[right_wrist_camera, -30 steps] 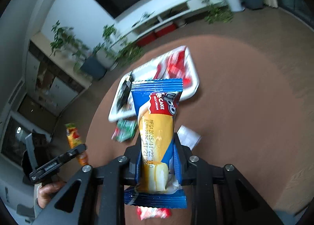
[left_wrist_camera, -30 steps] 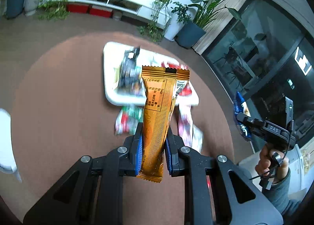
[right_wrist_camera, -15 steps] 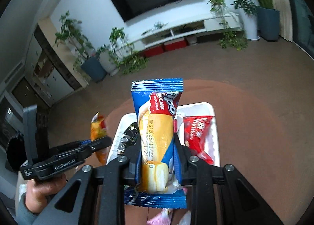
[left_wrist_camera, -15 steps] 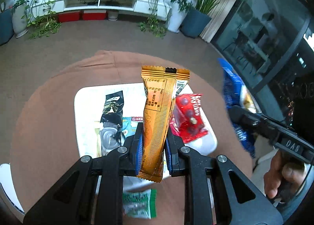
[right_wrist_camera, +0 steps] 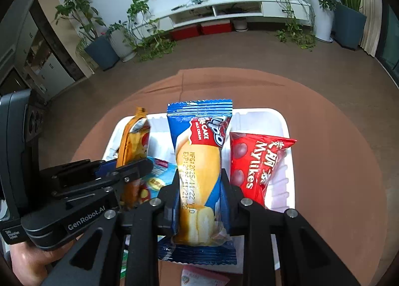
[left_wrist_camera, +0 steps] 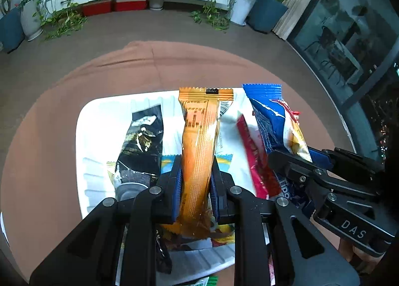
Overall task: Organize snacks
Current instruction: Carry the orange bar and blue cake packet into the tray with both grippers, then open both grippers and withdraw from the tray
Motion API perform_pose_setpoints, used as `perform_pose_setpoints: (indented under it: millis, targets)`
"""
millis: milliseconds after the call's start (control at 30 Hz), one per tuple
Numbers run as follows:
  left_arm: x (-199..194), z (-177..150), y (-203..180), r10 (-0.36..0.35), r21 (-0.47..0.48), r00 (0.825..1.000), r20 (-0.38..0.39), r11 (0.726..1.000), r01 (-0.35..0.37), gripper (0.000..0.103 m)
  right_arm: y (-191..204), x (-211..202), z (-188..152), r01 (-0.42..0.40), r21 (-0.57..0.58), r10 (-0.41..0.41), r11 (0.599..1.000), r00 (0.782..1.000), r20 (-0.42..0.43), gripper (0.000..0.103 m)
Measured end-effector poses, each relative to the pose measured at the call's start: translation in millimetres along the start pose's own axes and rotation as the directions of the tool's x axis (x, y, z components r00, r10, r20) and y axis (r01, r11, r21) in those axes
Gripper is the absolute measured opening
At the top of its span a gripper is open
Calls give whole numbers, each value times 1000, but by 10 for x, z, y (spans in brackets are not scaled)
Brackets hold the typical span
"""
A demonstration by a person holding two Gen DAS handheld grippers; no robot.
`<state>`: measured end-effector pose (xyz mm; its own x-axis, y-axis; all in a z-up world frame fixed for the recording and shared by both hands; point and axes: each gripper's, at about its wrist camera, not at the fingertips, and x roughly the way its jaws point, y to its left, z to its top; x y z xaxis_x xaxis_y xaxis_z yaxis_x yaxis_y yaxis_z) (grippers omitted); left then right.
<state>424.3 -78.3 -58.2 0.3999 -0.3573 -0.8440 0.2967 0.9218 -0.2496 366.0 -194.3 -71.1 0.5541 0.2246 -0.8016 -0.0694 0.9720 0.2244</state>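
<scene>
A: Both tongs have swung in over the white tray (left_wrist_camera: 82,151).

B: Left tongs (left_wrist_camera: 195,186) clamp the orange bar (left_wrist_camera: 199,151), right tongs (right_wrist_camera: 199,201) the blue cake (right_wrist_camera: 199,161); release looks next.

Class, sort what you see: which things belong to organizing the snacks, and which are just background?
Job:
orange snack bar in left gripper
blue cake pack in right gripper
red Mylikes bag
black packet
white tray

Background:
potted plants
TV shelf

Both tools, left (left_wrist_camera: 195,186) and right (right_wrist_camera: 199,196), sit side by side, each clamped on a packet.
</scene>
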Motion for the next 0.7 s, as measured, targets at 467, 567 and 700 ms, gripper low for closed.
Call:
perform_pose_setpoints:
  millis: [467, 567, 700]
  targets:
    - [150, -30, 115, 25, -32, 1000, 11, 999, -25, 53, -5, 266, -39, 49, -25, -50, 998, 998, -31, 31]
    - [90, -70, 137, 23, -43, 1000, 18, 999, -23, 57, -7, 256, -54, 42, -20, -42, 999, 999, -33, 32]
    - [18, -88, 183, 15, -58, 999, 31, 998, -13, 59, -12, 233, -55, 40, -18, -40, 999, 999, -26, 42]
